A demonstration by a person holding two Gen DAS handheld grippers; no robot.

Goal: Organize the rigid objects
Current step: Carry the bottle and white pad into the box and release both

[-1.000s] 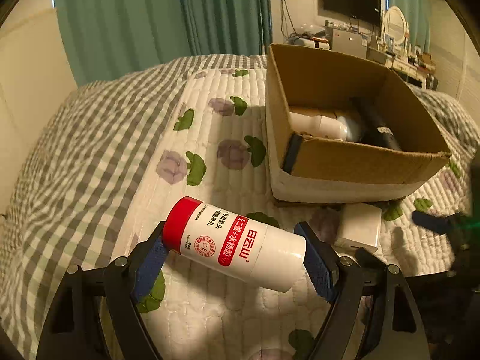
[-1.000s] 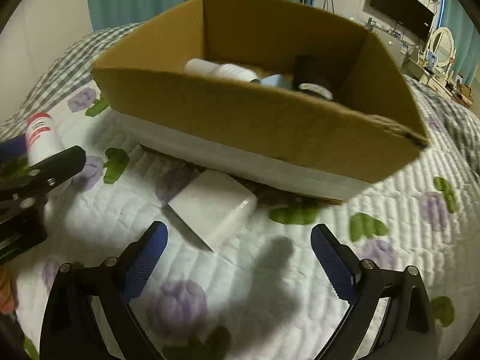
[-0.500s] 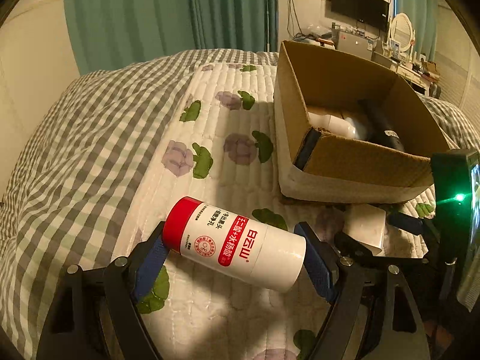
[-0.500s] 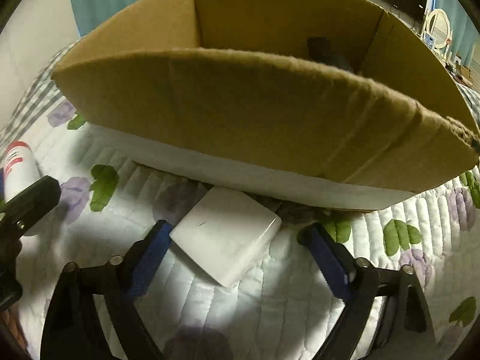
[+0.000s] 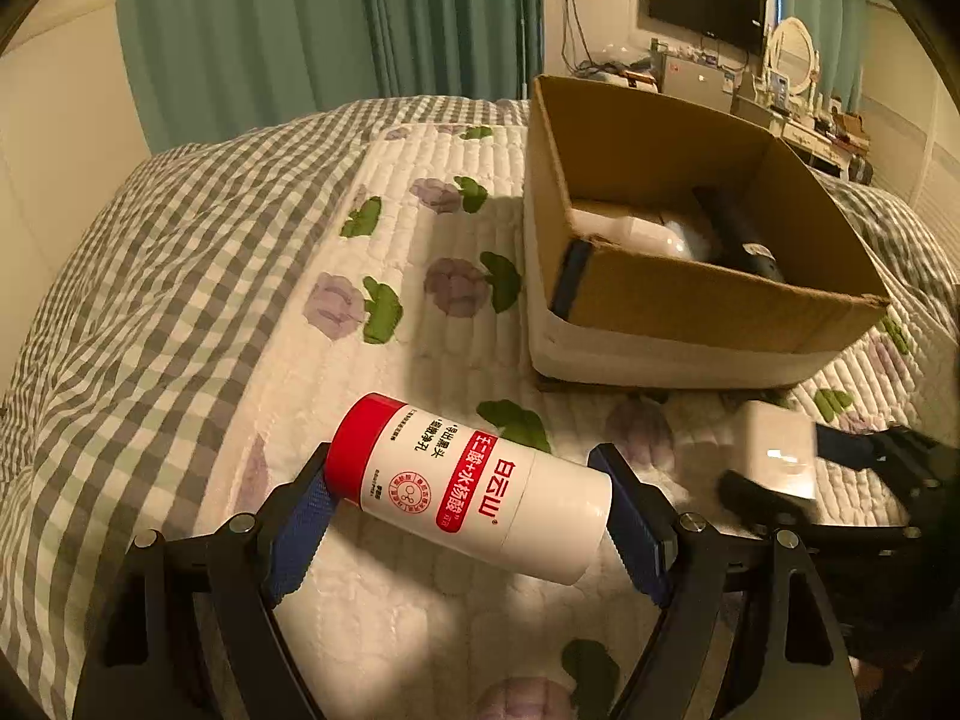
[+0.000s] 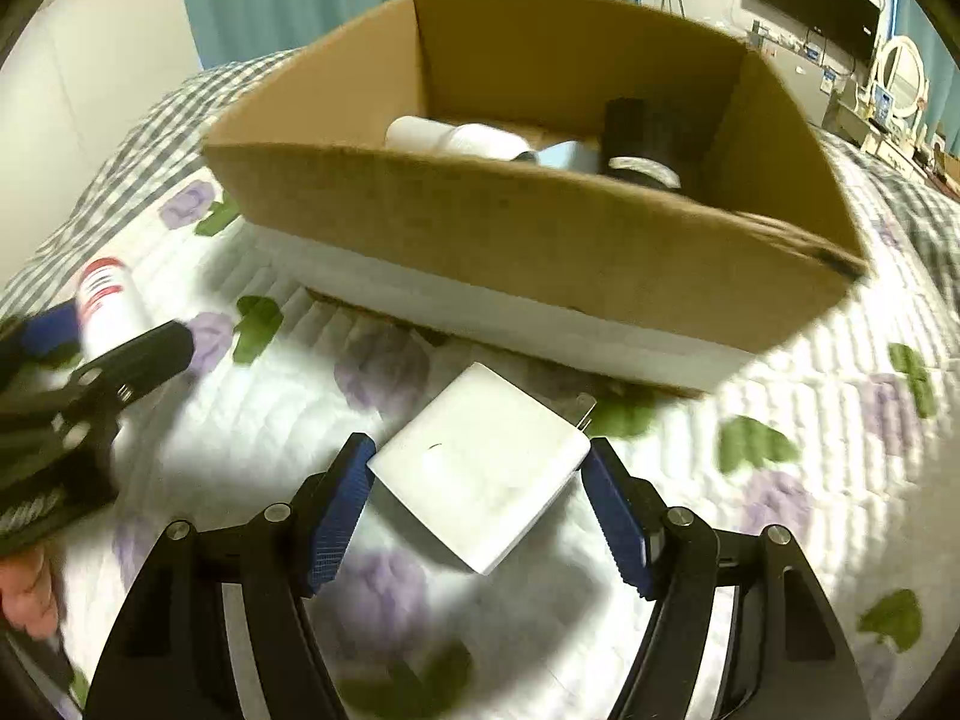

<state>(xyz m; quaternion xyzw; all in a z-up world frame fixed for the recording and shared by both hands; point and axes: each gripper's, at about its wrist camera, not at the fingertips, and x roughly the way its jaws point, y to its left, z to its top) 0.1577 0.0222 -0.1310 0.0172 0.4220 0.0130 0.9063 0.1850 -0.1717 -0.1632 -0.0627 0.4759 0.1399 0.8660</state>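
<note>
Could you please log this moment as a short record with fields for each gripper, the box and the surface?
left gripper: shut on bottle, held sideways, red cap to the left
right gripper: shut on charger, white, prongs toward the box
box: cardboard, open top, on the quilt just beyond both grippers
box contents: white bottle, black cylinder, others partly hidden
surface: flowered quilt over checked bedding

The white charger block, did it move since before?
Yes. The white charger block lay on the quilt beside the cardboard box; now the right gripper holds it, seemingly raised, since the box's inside shows again.
</note>
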